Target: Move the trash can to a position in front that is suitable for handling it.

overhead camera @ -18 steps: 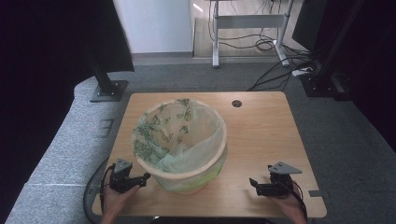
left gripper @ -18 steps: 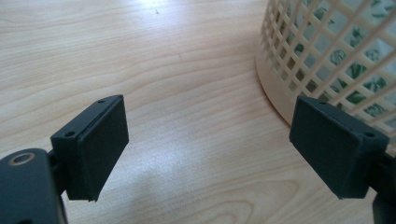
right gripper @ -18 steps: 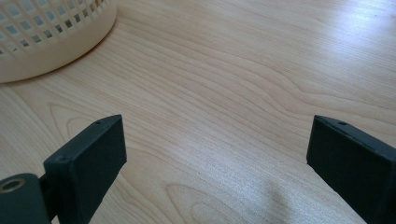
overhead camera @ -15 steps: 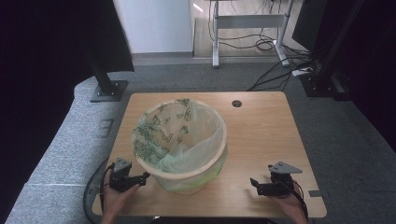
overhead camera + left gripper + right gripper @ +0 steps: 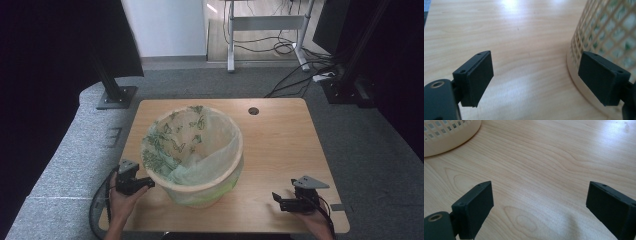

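Observation:
A cream lattice waste basket [image 5: 197,192] stands on the wooden table [image 5: 280,145], lined with a pale green bag [image 5: 175,150] printed with butterflies. My left gripper [image 5: 149,184] rests on the table at the basket's left side, jaws open and empty. In the left gripper view the basket's lattice wall [image 5: 609,30] rises just behind the right jaw, and the left gripper [image 5: 536,80] holds nothing. My right gripper [image 5: 276,198] lies near the table's front right, open and pointing left toward the basket. In the right gripper view bare wood lies between the jaws of the right gripper [image 5: 540,205], with the basket base [image 5: 446,137] far off at top left.
A round cable hole [image 5: 253,111] sits at the table's far edge. A black stand base [image 5: 116,96] is on the grey floor at back left, and cables [image 5: 300,75] lie on the floor behind the table. Dark curtains hang on both sides.

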Demonstrator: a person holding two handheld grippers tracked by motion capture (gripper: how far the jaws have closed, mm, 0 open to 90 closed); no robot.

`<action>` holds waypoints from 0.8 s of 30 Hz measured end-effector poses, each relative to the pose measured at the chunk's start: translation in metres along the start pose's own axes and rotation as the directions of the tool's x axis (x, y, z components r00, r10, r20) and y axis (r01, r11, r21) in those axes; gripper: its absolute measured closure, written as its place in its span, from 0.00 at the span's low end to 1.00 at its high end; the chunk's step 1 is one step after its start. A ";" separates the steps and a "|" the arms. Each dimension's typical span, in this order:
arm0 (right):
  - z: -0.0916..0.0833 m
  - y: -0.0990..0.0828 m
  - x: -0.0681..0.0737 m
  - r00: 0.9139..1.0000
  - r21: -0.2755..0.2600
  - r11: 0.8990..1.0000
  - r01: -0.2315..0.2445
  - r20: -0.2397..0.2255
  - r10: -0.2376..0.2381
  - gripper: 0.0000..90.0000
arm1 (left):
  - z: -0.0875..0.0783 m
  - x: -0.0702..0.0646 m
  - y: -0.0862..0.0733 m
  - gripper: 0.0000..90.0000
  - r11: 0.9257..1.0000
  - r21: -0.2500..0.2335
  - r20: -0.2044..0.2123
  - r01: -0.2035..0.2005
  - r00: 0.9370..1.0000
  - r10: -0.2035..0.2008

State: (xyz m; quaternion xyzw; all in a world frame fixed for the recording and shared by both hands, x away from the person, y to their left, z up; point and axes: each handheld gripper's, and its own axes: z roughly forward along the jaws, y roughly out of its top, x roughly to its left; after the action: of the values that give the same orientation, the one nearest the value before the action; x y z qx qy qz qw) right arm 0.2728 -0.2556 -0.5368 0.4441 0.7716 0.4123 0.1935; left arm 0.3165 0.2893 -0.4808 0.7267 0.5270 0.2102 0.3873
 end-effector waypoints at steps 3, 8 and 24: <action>0.000 0.000 -0.001 1.000 0.004 1.000 -0.003 0.011 0.003 0.09 | 0.006 -0.004 0.011 0.15 1.000 -0.003 0.011 -0.004 1.000 0.004; -0.001 0.000 0.003 1.000 -0.002 1.000 -0.002 0.008 0.002 0.09 | 0.014 -0.017 0.018 0.16 1.000 0.007 0.030 -0.022 0.999 0.022; -0.002 -0.001 -0.003 1.000 -0.002 1.000 -0.003 0.004 0.003 0.09 | 0.041 -0.082 0.038 0.17 0.989 0.034 0.114 -0.141 0.984 0.136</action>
State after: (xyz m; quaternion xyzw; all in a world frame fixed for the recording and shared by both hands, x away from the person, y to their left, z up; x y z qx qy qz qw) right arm 0.2725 -0.2588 -0.5368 0.4458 0.7701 0.4125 0.1949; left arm 0.3400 0.1938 -0.4675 0.7802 0.4570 0.1847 0.3851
